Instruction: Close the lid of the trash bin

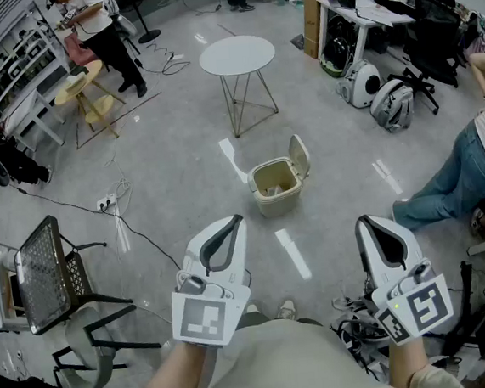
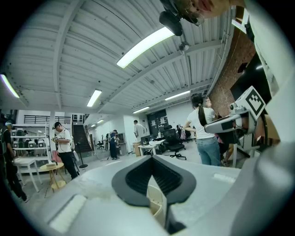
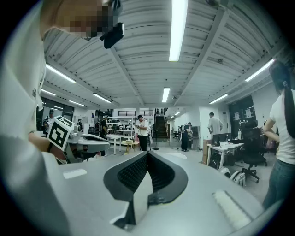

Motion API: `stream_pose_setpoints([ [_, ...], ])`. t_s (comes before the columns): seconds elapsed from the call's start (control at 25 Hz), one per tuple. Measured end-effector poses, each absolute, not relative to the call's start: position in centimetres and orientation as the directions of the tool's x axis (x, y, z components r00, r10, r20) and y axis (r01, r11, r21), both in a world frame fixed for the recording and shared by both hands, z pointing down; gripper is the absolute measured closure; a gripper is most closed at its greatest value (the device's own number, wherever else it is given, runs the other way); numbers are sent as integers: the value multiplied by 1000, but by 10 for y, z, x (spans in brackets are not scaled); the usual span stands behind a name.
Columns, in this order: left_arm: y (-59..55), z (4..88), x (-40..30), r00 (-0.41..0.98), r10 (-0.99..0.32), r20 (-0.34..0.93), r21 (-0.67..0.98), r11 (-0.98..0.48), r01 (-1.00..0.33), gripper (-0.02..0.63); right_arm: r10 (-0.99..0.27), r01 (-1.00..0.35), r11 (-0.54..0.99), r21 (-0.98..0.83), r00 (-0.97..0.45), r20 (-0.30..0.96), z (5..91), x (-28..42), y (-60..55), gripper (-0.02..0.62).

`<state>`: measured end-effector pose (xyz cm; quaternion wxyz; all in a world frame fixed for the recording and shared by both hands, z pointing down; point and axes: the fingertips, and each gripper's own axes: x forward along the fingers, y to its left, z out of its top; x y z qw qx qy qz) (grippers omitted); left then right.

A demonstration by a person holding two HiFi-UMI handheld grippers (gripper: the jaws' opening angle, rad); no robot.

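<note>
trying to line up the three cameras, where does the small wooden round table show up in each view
Head view: the small wooden round table stands on the floor at upper left.
Left gripper view: low at the far left.
Right gripper view: far off near the middle, just left of the jaw tips.
Shared landmark: the person in a white top standing beside it.

trash bin [image 1: 281, 200] contents too small to tell, person in jeans [image 1: 454, 173] cut by right edge
</note>
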<state>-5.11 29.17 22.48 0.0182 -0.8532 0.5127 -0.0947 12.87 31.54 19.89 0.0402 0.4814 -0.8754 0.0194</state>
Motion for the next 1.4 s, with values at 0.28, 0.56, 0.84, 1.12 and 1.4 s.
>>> stream_pose_setpoints([
  [0.28, 286, 227, -43, 454, -880, 140, -138, -472, -871, 603, -839, -842, 539, -14, -539, 81, 204, 137, 310, 592],
  [0.56, 284, 229, -34, 457, -877, 148, -150, -476, -866, 603, -837, -840, 540, -48, -542, 72, 206, 144, 307, 592],
  [0.84, 280, 235, -32, 451, -878, 163, -145, -473, -869, 603, -828, -833, 548, -70, -553, 96, 219, 144, 302, 592],
  [1.12, 252, 242, -38, 450, -875, 175, -132, -474, -870, 603, -817, -827, 558, -65, -562, 134, 232, 135, 274, 592],
  [1.4, 193, 251, -44, 461, -869, 180, -123, -485, -866, 603, -818, -833, 549, -65, -552, 162, 245, 129, 215, 592],
])
